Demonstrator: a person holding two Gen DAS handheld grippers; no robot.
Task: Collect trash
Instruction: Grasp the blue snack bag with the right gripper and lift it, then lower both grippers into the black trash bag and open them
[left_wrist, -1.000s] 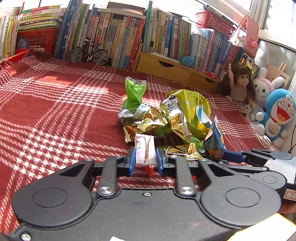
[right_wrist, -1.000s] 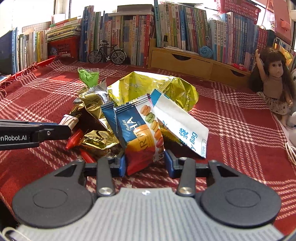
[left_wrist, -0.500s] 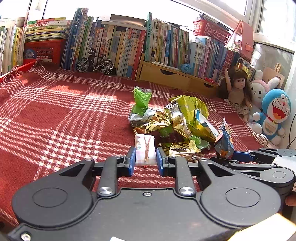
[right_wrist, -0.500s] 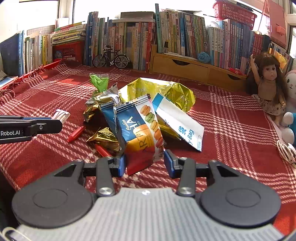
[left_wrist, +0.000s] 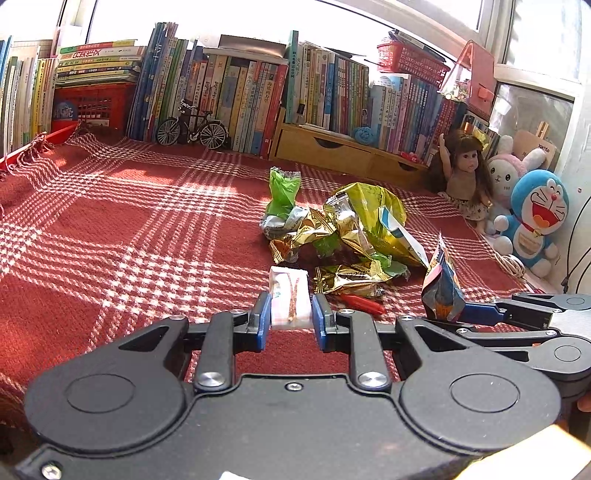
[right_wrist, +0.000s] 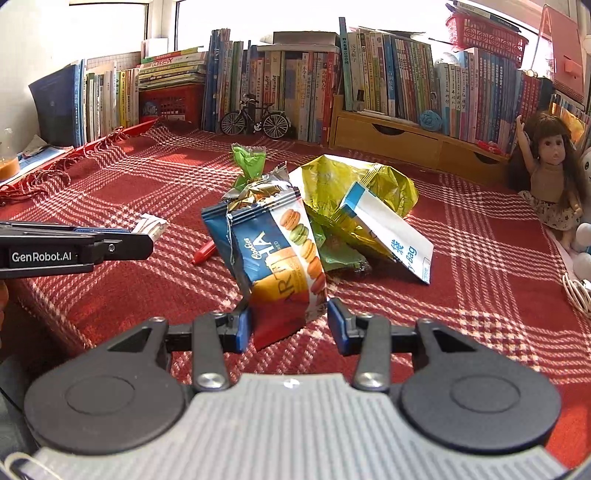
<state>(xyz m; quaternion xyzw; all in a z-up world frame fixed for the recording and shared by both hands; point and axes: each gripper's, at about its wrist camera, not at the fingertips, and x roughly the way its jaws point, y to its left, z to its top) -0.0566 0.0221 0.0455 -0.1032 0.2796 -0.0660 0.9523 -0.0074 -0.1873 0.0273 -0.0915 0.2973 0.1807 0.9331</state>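
My left gripper (left_wrist: 290, 319) is shut on a small white wrapper (left_wrist: 289, 297), held above the red plaid cloth (left_wrist: 110, 229). My right gripper (right_wrist: 288, 325) is shut on a blue cookie packet (right_wrist: 280, 258), also lifted off the cloth. The cookie packet (left_wrist: 441, 286) and right gripper show at the right of the left wrist view. The left gripper with the white wrapper (right_wrist: 149, 227) enters the right wrist view from the left. A pile of trash remains on the cloth: a green wrapper (left_wrist: 282, 190), gold foil wrappers (left_wrist: 310, 236), a yellow-green bag (right_wrist: 354, 192) and a red stick (right_wrist: 204, 253).
Rows of books (left_wrist: 240, 88), a toy bicycle (left_wrist: 192, 127) and a wooden drawer box (left_wrist: 332, 151) line the back. A doll (left_wrist: 465, 170) and plush toys (left_wrist: 532, 218) stand at the right. The cloth's front edge (right_wrist: 48, 306) drops off at the left.
Both grippers have pulled back and up from the pile, each keeping hold of its wrapper. The pile now lies farther away and the red stick is uncovered.
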